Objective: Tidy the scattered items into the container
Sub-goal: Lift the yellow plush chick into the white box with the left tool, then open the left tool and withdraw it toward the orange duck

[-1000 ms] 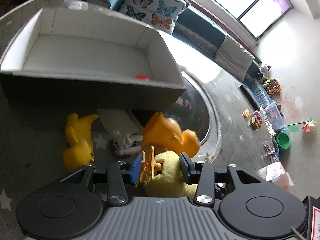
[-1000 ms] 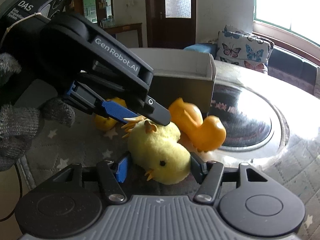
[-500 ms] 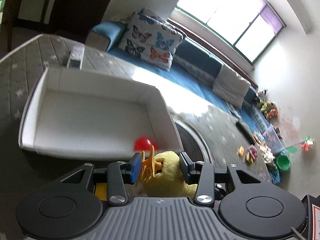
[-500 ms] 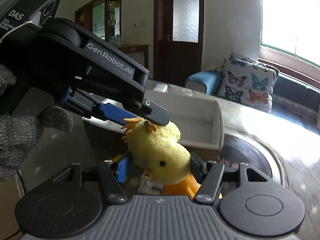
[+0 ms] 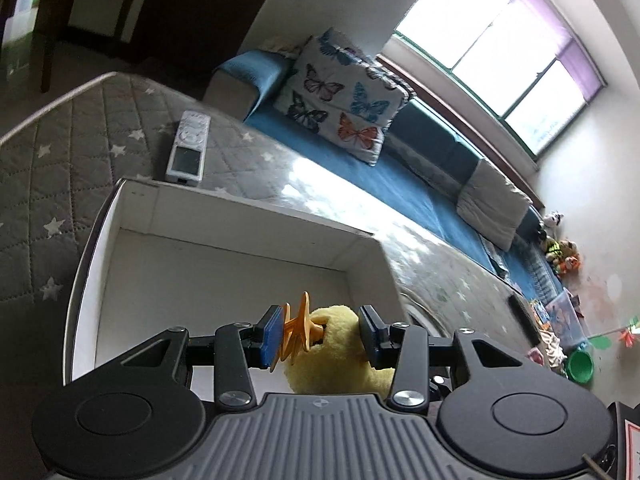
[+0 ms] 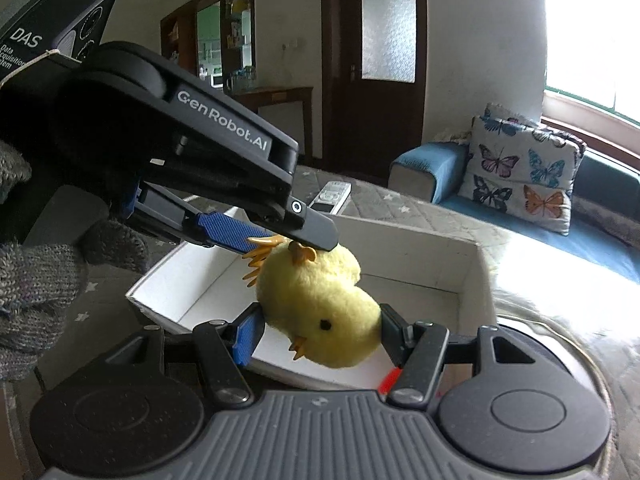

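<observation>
Clamping the yellow plush chick (image 5: 340, 356) by its orange feet end, the left gripper (image 5: 320, 334) holds it above the white box (image 5: 224, 248). Right wrist view: right gripper (image 6: 316, 334) squeezes the chick's head; the left gripper's body reads "GenRobot.AI", with a "DAS" label behind.

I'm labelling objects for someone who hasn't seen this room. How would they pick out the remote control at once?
Start at the white box on the grey star-patterned quilted cover. Just beyond the box's far rim, toward the butterfly cushion, lies the remote control. It is the only slim, pale, flat slab there, with buttons at one end.
</observation>
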The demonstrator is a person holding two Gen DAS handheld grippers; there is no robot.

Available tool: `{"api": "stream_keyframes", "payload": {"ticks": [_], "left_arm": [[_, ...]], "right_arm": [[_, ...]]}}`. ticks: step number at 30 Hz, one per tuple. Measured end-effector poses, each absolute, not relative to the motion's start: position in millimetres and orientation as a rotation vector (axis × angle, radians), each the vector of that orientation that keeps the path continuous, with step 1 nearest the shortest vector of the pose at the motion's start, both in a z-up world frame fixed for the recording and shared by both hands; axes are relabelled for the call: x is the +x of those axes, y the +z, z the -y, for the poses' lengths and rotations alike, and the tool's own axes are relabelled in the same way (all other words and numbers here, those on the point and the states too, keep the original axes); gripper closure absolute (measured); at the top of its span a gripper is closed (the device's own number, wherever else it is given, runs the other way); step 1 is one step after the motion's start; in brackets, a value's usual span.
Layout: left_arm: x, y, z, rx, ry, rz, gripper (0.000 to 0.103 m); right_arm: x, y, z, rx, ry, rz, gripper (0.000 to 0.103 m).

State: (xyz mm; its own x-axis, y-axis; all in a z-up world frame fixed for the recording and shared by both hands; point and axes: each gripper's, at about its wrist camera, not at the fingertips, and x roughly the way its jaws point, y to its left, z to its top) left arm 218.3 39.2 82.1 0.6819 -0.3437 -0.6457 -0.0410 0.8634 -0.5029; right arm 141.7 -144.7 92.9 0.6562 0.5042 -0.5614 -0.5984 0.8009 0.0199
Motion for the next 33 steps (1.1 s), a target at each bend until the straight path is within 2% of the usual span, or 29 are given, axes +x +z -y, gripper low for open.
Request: {"api": "stream_keyframes", "payload": {"ticks": [16, 33], "left_arm": [[247, 36, -53, -0.565, -0.139, -0.916, 0.059], [226, 51, -48, -0.509, -0.122, -0.883, 0.059]], "right_arm": [[171, 53, 136, -0.155, 0.643, -0.717, 0.04], [145, 74, 148, -0.145, 0.62, -0.646, 0.04]]}}
